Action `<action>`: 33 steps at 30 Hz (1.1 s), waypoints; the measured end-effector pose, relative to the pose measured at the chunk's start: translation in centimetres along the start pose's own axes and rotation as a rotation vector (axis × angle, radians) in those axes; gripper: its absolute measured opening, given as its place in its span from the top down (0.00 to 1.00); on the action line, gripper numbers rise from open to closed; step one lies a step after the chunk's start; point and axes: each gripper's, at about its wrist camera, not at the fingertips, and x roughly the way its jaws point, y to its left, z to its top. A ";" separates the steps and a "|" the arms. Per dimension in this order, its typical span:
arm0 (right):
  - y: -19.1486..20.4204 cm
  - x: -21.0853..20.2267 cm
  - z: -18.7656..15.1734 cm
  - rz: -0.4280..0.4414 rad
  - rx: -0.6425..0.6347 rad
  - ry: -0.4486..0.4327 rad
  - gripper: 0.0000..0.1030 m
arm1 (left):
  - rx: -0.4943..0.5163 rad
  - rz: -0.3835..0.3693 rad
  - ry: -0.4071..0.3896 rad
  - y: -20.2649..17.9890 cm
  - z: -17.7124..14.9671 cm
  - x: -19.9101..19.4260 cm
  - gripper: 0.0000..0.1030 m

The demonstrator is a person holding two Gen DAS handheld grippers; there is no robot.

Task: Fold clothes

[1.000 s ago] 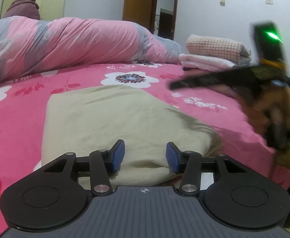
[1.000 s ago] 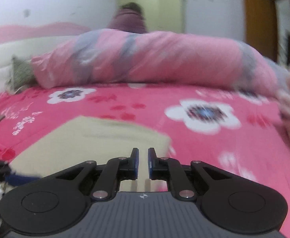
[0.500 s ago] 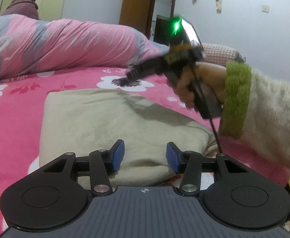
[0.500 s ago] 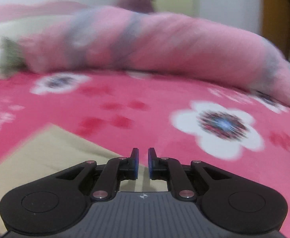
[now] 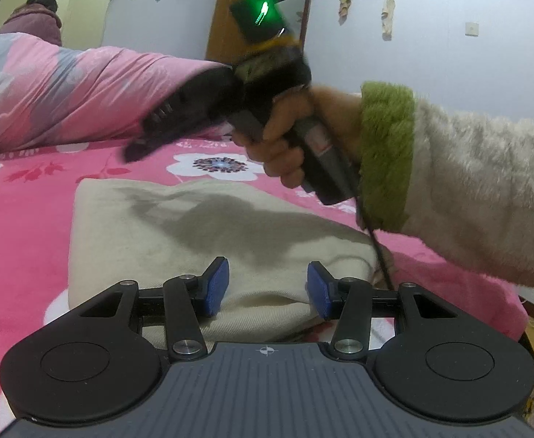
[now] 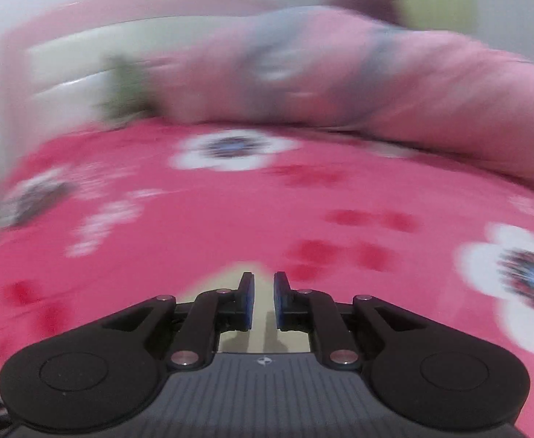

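Observation:
A folded beige garment [image 5: 194, 226] lies flat on the pink floral bed sheet [image 5: 22, 219]. My left gripper [image 5: 267, 288] is open, its blue pads either side of the garment's thick near fold, low over it. A hand in a cream sleeve with a green cuff [image 5: 387, 153] carries my right gripper [image 5: 135, 149] above the garment's far part, pointing left and blurred. In the right wrist view the right gripper [image 6: 264, 284] has its jaws nearly together with nothing between them, above a corner of the beige garment [image 6: 223, 283].
A rolled pink and grey quilt [image 5: 66, 87] lies along the far side of the bed. A person [image 5: 41, 18] stands behind it by a pale wardrobe. A brown door [image 5: 230, 18] is at the back. A headboard [image 6: 66, 65] shows at the left.
The right gripper has swept from the right side to above the garment, rising and moving left; its view pans left with blur. The left gripper has stayed put and open.

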 end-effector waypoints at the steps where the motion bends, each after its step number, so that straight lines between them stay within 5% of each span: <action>1: 1.1 0.6 0.1 0.050 -0.040 0.026 0.88 | 0.002 -0.003 -0.002 0.0 0.0 0.0 0.53; 3: 2.7 2.1 -0.1 0.085 -0.121 0.084 0.85 | 0.004 -0.007 -0.003 0.1 0.0 0.0 0.53; 6: 3.4 4.7 -0.6 0.001 -0.143 0.117 0.83 | -0.001 -0.008 -0.001 0.0 0.1 -0.1 0.53; 8: 2.7 4.6 -0.4 -0.121 -0.085 0.087 0.68 | -0.005 -0.007 0.001 -0.2 0.1 -0.3 0.53; 12: 2.1 1.3 -0.9 -0.357 -0.017 0.030 0.68 | -0.009 -0.002 0.003 -0.5 0.2 -0.5 0.51; 17: -0.5 -8.0 -4.4 -0.403 0.212 -0.083 0.65 | -0.019 0.005 0.013 -0.6 0.4 -0.5 0.50; 22: -3.4 -16.4 -10.4 -0.429 0.569 -0.162 0.60 | -0.049 0.027 0.023 -0.8 0.7 -0.9 0.48; 28: -5.3 -22.2 -18.6 -0.385 0.936 -0.278 0.57 | -0.071 0.039 0.044 -1.8 1.0 -1.4 0.44; 33: -4.3 -23.3 -23.7 -0.320 1.082 -0.353 0.56 | -0.044 0.058 0.063 -3.1 1.3 -2.2 0.41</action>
